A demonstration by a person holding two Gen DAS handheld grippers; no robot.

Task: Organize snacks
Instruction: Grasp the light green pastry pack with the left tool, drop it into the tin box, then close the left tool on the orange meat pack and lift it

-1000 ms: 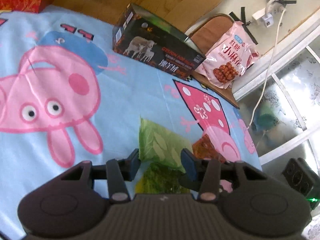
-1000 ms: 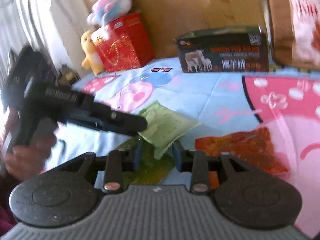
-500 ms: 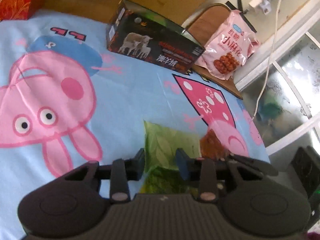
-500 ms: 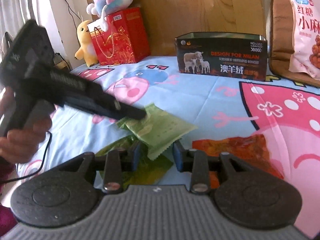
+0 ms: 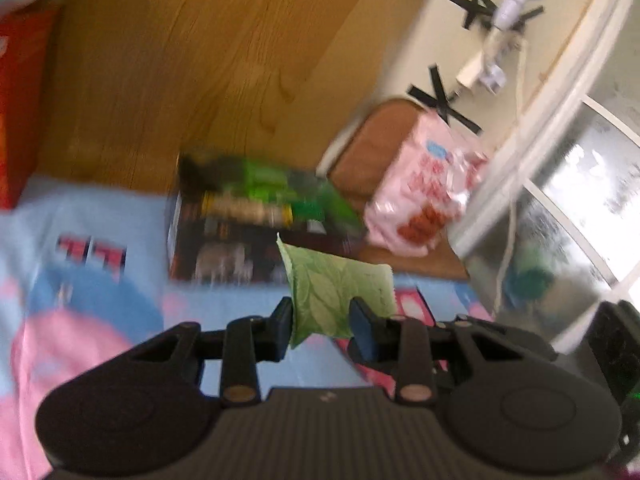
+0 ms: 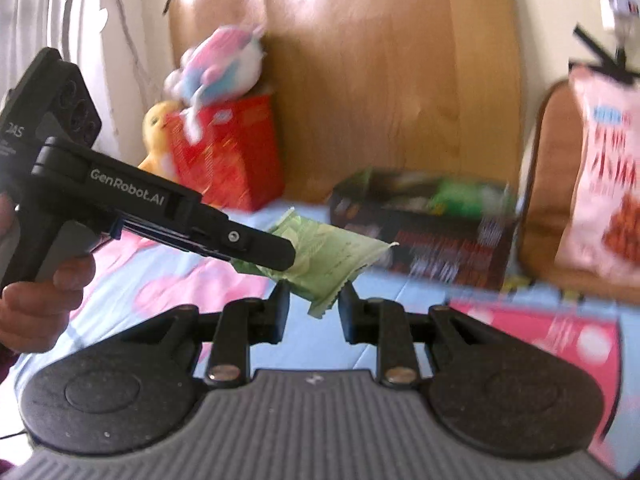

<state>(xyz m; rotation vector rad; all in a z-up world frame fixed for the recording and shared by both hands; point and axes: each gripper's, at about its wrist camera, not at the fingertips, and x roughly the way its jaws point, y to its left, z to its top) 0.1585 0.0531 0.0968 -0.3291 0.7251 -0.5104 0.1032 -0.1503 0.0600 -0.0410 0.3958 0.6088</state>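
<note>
Green snack packet [image 5: 340,296]: crinkly matt film. Gripper body [image 6: 312,420]: ribbed matt plastic. Headboard [image 6: 384,80]: glossy varnished wood. Bedsheet [image 5: 80,240]: printed cloth. Pink bag [image 6: 608,184]: shiny plastic.

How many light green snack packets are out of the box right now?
1: the light green packet, clamped in the left tool, whose jaws have just been closing on it. Others may be hidden below.

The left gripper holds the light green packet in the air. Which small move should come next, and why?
Probably carry it forward over the dark box. The left gripper, its jaws having just been closing, pinches the light green packet clear of the blue sheet, and the open box seems to hold green packets already.
</note>
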